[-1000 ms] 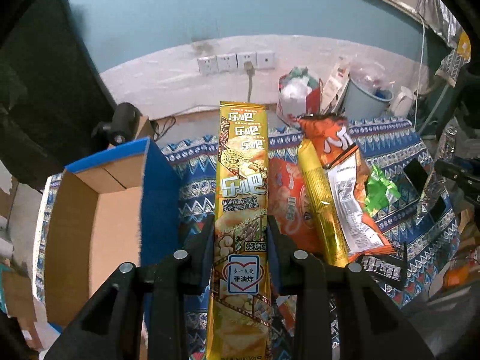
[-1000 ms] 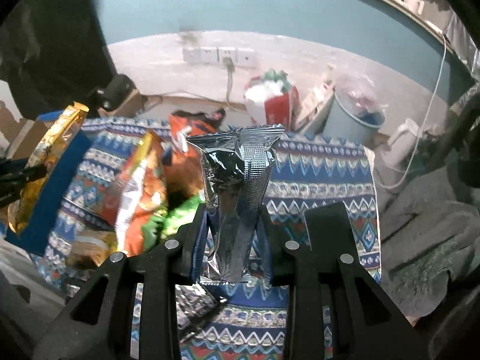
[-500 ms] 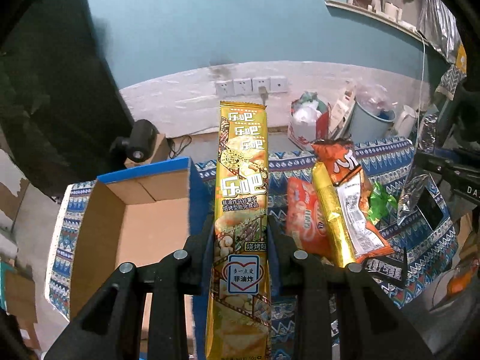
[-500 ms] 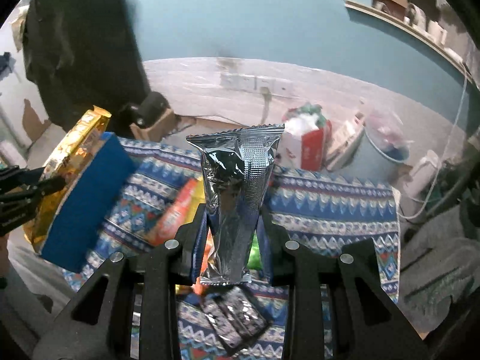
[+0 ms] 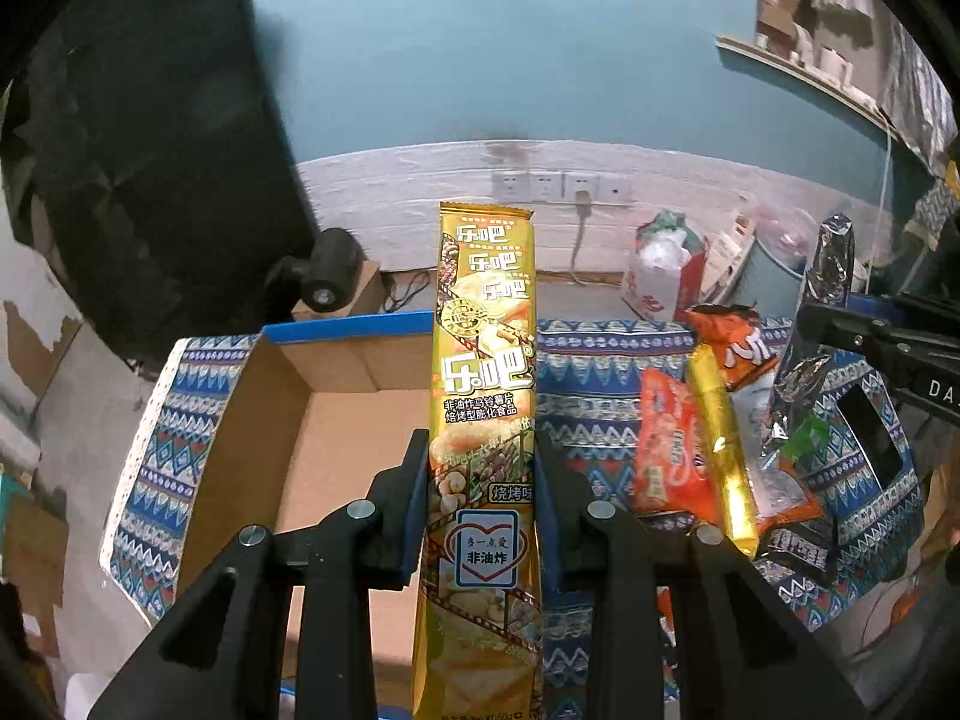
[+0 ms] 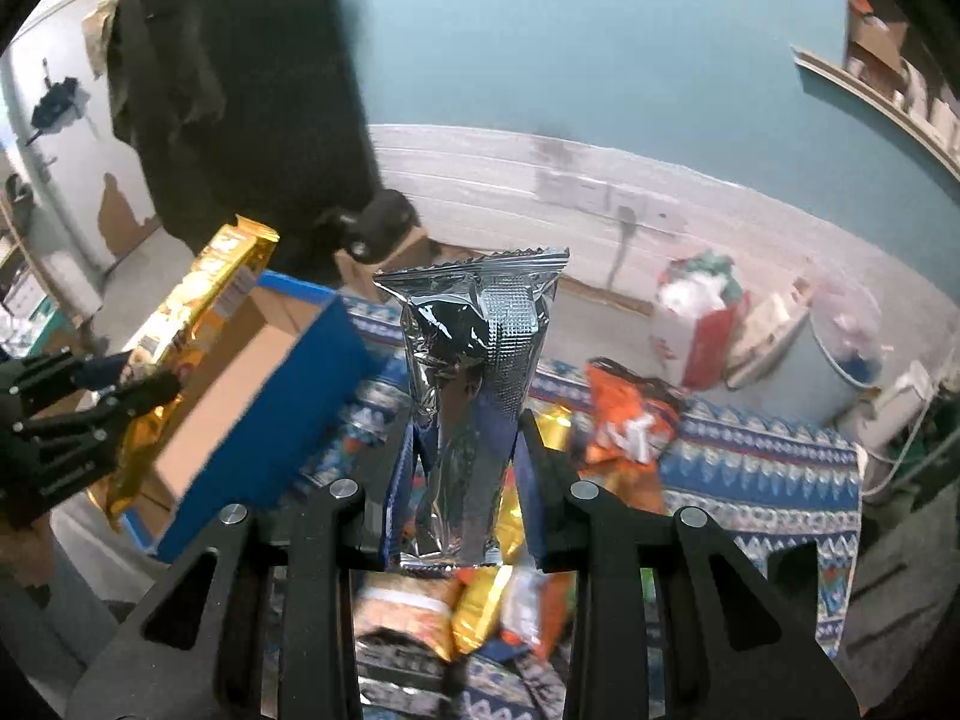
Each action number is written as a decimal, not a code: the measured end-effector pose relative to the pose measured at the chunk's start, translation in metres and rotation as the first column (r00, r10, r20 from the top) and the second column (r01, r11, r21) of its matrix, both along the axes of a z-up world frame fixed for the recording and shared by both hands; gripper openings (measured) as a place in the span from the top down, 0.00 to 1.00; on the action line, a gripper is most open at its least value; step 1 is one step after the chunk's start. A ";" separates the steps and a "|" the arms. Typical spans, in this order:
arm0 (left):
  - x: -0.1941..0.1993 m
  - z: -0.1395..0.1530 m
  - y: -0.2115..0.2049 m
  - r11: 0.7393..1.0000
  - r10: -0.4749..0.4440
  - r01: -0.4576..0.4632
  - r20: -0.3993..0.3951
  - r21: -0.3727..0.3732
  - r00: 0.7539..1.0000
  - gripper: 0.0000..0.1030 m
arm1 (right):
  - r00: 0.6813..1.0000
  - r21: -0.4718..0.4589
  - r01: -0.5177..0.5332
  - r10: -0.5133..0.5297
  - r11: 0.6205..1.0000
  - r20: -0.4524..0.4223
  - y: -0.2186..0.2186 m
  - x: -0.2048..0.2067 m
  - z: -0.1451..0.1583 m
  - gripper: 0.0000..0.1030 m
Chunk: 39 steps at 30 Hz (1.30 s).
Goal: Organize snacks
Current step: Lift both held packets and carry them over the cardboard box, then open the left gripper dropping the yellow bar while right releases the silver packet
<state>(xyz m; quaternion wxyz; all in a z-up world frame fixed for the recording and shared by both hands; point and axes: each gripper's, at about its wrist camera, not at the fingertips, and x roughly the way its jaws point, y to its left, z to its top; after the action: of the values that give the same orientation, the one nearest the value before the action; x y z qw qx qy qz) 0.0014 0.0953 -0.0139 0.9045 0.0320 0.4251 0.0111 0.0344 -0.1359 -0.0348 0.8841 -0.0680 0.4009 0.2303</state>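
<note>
My left gripper [image 5: 480, 468] is shut on a long gold snack pack [image 5: 485, 360] that stands upright between its pads, above the right wall of an open cardboard box [image 5: 336, 450] with blue outer sides. My right gripper [image 6: 465, 450] is shut on a silver foil snack bag [image 6: 474, 354], held above the snack pile. The right wrist view also shows the gold snack pack [image 6: 192, 312] in the left gripper [image 6: 120, 396] over the cardboard box [image 6: 288, 420]. In the left wrist view the silver foil bag [image 5: 831, 258] and right gripper arm [image 5: 888, 348] enter at the right edge.
A pile of orange, red and gold snack bags [image 5: 708, 438] lies on the patterned blue cloth [image 5: 600, 372] right of the box. Behind the table are wall sockets [image 5: 558, 186], a red-and-white bag [image 5: 660, 282], a grey bucket [image 6: 834, 360] and a black camera [image 5: 324, 276].
Both grippers have moved left and risen with their packs. The box now shows more of its inside under the left gripper. The right gripper has come close to the box's blue side.
</note>
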 end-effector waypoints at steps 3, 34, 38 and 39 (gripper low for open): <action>-0.002 -0.001 0.016 1.000 0.031 -0.031 0.001 -0.003 1.000 0.70 | 1.000 0.010 -0.029 0.029 1.000 0.000 0.019 0.003 0.003 0.72; 0.005 -0.075 0.143 0.945 0.293 -0.311 -0.164 -0.100 0.942 0.69 | 0.951 0.068 -0.272 0.279 0.960 -0.133 0.196 0.014 -0.031 0.71; 0.007 -0.091 0.150 0.938 0.313 -0.337 -0.213 -0.087 0.926 0.69 | 0.944 0.049 -0.284 0.288 0.958 -0.158 0.205 0.015 -0.043 0.71; 0.007 -0.092 0.151 0.936 0.318 -0.342 -0.218 -0.082 0.923 0.69 | 0.943 0.046 -0.286 0.290 0.957 -0.163 0.207 0.014 -0.045 0.71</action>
<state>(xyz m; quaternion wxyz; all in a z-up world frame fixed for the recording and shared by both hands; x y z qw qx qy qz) 0.0086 0.2459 -0.1060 0.8422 -0.0930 0.5137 0.1347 0.0484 0.0713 -0.0801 0.8047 -0.0965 0.4572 0.3663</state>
